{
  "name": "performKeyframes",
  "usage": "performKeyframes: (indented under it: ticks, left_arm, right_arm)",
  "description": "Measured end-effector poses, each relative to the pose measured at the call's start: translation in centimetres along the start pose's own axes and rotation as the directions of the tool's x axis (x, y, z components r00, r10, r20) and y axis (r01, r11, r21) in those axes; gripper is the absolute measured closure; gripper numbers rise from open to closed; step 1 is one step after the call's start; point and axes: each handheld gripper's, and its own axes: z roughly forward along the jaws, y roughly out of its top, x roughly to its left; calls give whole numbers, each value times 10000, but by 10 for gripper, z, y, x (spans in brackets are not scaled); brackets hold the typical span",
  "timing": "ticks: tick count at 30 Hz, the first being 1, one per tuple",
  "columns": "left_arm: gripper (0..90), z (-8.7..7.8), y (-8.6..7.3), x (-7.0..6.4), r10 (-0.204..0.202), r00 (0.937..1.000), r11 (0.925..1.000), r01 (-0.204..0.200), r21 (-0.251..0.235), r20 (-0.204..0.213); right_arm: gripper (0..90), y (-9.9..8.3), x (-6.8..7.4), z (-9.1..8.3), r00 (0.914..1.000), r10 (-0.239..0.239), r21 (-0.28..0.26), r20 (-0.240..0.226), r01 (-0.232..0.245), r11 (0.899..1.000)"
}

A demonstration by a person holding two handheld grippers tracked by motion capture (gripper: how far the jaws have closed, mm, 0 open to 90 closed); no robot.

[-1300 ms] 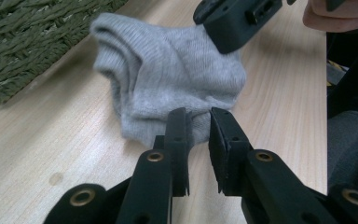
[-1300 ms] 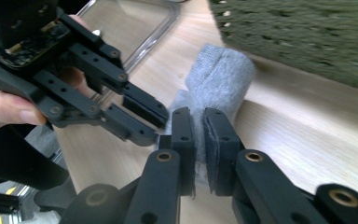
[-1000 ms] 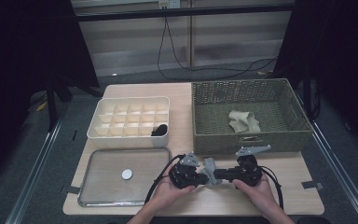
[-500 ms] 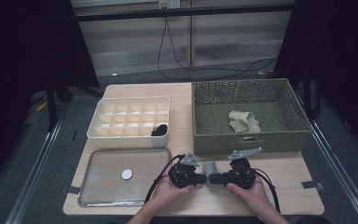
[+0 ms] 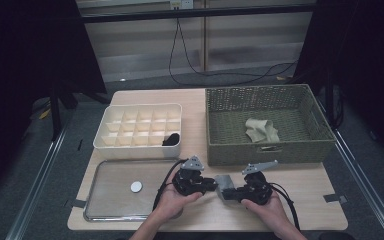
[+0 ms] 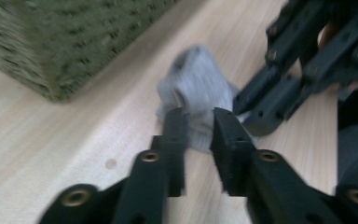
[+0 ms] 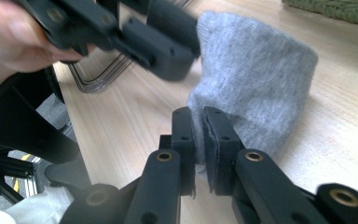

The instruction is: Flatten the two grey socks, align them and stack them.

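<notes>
On the bench (image 5: 310, 200), near its front edge just before the woven basket (image 5: 265, 150), lies the grey sock (image 5: 224, 184), long axis toward the basket. My right gripper (image 7: 196, 122) pinches its edge; my left gripper's (image 6: 199, 127) fingers straddle it, narrowly parted.

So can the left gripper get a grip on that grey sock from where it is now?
Probably yes. The left gripper has its jaws apart astride the near edge of the grey sock on the table. The right gripper already pinches another edge, crowding it.
</notes>
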Motion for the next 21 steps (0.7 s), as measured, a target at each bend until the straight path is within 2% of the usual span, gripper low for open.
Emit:
performKeyframes:
  ticks: [4,8,11,12,14,17,19,21]
  left_arm:
    - [614,1,7,-1,-36,10000,9998,36,-199,5]
    - [521,7,13,0,135,9999,9999,-134,93,-48]
    - [499,14,20,7,-29,10000,10000,29,10,-62]
    - [516,16,22,8,-28,10000,10000,28,46,-16]
    - [514,22,21,10,-17,9999,9997,14,237,122]
    - [501,24,14,15,-338,9993,9994,337,125,143]
    - [483,25,13,17,-311,9995,9991,307,300,114]
    - [459,28,13,15,-189,9998,9990,193,396,-104]
  right_arm:
    - [837,-1,1,1,10000,-87,12,30,87,10000]
    - [837,-1,-1,0,9999,68,-7,-107,-68,10000]
    - [836,-1,0,1,10000,47,18,-87,-46,10000]
    - [836,0,0,1,10000,3,46,-48,-3,10000]
    - [836,0,1,0,10000,-73,67,-12,73,10000]
    - [836,-1,0,0,10000,-38,76,-54,38,10000]
    - [835,-1,0,0,10000,-54,123,-69,55,9999]
    - [834,0,1,-1,9998,-185,198,5,185,9996]
